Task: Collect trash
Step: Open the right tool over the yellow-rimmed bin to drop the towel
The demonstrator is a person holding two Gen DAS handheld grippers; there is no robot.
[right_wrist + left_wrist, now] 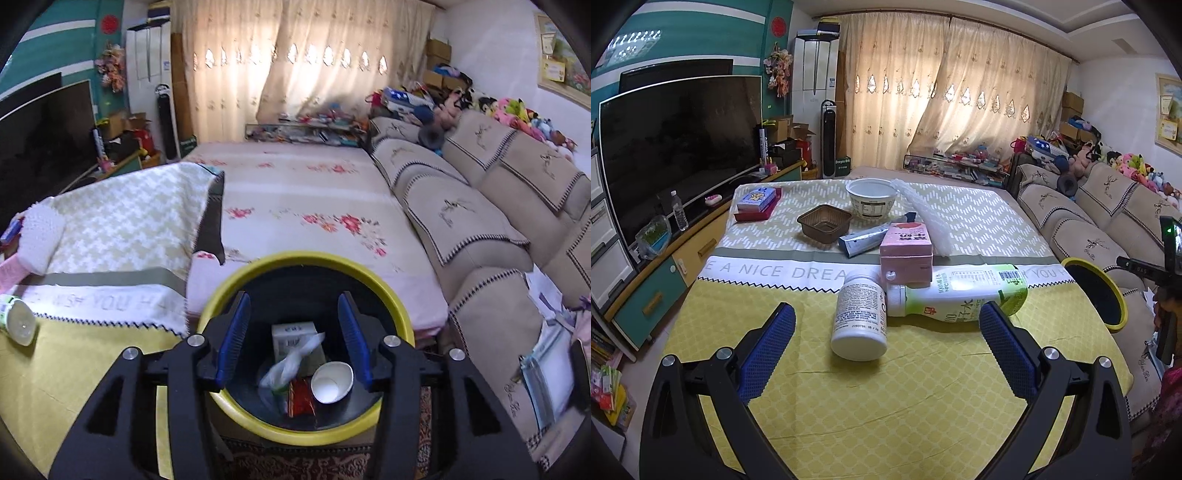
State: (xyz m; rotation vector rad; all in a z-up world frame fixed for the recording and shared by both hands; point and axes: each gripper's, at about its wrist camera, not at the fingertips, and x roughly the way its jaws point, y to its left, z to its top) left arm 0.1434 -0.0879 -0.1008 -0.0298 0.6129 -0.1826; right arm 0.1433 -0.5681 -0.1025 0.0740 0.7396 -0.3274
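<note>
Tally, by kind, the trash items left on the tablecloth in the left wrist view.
Bottles: 2, white pill bottle, green drink bottle
Cartons: 1, pink carton
Bowls: 1, paper bowl
Trays: 1, brown tray
Tubes: 1, tube
Foam sleeves: 1, foam sleeve
Total: 7

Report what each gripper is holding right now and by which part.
Nothing is held. The left gripper stands open above the white pill bottle; the right gripper is open over the yellow-rimmed bin, nothing between its jaws.

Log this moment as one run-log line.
task: collect trash | right tongs: open, empty, over yellow-rimmed bin | left tongs: open, facing white pill bottle | table: more trash remaining
</note>
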